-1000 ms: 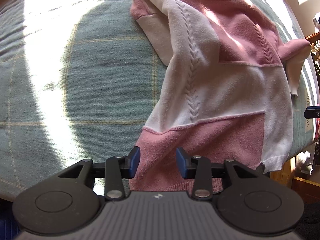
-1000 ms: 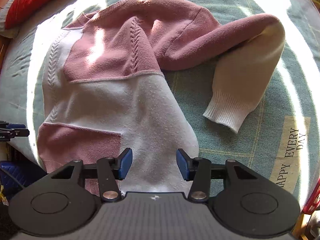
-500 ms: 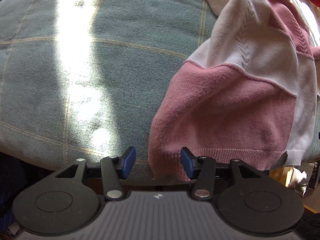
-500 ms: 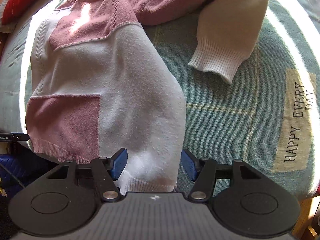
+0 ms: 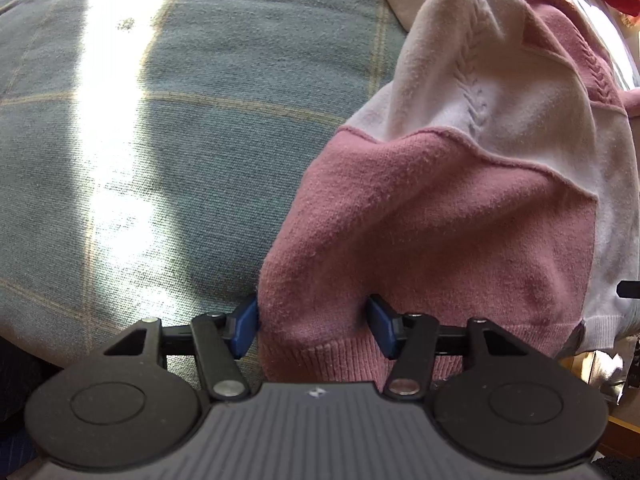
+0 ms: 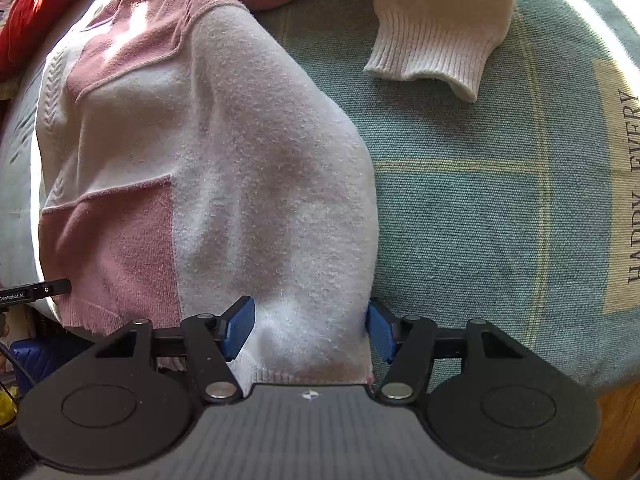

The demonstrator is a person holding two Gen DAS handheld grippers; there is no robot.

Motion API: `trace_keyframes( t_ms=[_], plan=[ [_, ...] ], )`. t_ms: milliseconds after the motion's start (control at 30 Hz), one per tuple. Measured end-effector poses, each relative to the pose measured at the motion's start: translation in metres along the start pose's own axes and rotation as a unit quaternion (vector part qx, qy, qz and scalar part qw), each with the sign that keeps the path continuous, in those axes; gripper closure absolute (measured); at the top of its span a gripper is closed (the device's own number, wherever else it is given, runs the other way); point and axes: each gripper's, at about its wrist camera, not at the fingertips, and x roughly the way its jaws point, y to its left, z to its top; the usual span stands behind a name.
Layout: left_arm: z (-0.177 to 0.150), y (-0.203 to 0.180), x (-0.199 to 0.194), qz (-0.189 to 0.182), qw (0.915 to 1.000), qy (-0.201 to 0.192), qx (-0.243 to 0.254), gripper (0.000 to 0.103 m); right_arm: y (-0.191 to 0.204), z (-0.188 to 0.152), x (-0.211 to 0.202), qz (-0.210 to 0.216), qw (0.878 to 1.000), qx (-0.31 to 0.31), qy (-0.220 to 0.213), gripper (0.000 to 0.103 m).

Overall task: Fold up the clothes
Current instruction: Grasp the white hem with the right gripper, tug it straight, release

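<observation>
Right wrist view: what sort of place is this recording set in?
Probably a bedroom at home: the pink-and-white sweater lies on a soft green checked bedspread printed with words, a red cushion sits at the far edge, and sunlight falls across the fabric.

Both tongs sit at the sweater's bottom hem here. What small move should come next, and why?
Probably finish closing both before lifting. The left tongs straddle the pink hem corner of the sweater, the right tongs the white corner; both are closing, but the pads do not look clamped yet.
</observation>
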Motion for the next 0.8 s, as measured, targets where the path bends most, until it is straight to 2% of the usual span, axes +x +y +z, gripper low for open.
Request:
trace_keyframes(
  t_ms=[33, 67, 133, 333, 500, 600, 733, 800],
  plan=[
    [-0.001, -0.003, -0.001, -0.01, 0.9999, 0.005, 0.011, 0.087, 0.003, -0.001, 0.001, -0.004, 1.0, -0.004, 0.005, 0.058],
    [-0.002, -0.007, -0.003, -0.021, 0.9996, 0.009, 0.019, 0.094, 0.005, -0.003, 0.002, -0.008, 1.0, -0.008, 0.009, 0.075],
    [-0.005, -0.013, -0.009, -0.021, 0.9992, 0.009, 0.033, 0.095, 0.005, -0.004, -0.002, 0.004, 1.0, -0.002, 0.009, 0.09],
    [-0.014, -0.009, -0.049, -0.059, 0.998, 0.015, 0.018, 0.095, 0.016, -0.002, -0.036, 0.018, 0.999, -0.028, 0.024, 0.091],
    [-0.014, 0.007, -0.078, -0.098, 0.9947, 0.025, -0.016, 0.094, 0.019, 0.011, -0.069, 0.024, 0.998, -0.037, 0.039, 0.091],
    [-0.017, 0.008, -0.056, -0.097, 0.994, 0.047, -0.018, 0.094, 0.014, 0.014, -0.065, 0.019, 0.998, -0.042, 0.053, 0.089],
    [-0.025, 0.005, -0.013, -0.074, 0.994, 0.078, -0.017, 0.095, 0.005, 0.012, -0.025, -0.01, 0.995, -0.042, 0.092, 0.09],
    [-0.026, 0.003, 0.0, -0.059, 0.9945, 0.084, -0.016, 0.088, 0.001, 0.012, -0.009, -0.025, 0.994, -0.041, 0.1, 0.087]
  ],
)
